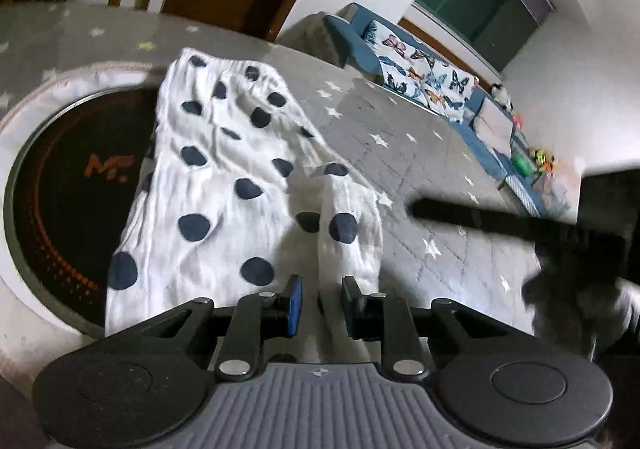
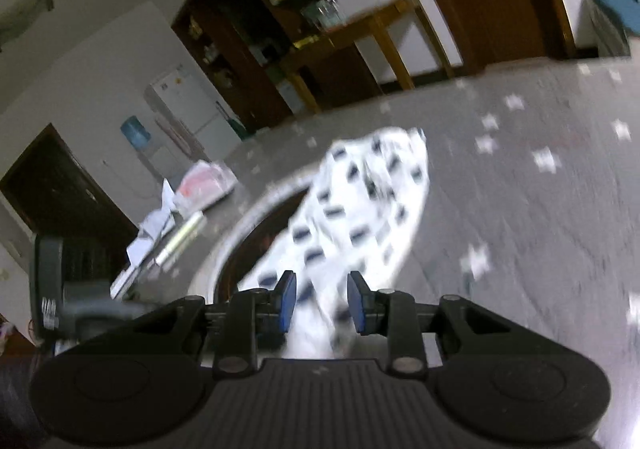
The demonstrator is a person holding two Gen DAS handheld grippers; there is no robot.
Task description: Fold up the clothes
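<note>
Pinching a lifted fold of the polka-dot garment (image 1: 224,169) with my left hand-held gripper (image 1: 320,305), I raised it to fold; my right hand-held gripper (image 2: 322,301) had jaws spread around cloth.

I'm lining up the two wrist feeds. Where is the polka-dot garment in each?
Left wrist: polka-dot garment fills centre-left, running down between the left gripper.
Right wrist: blurred, centre, reaching the right gripper.
Shared landmark: dark round disc under its left edge.
</note>
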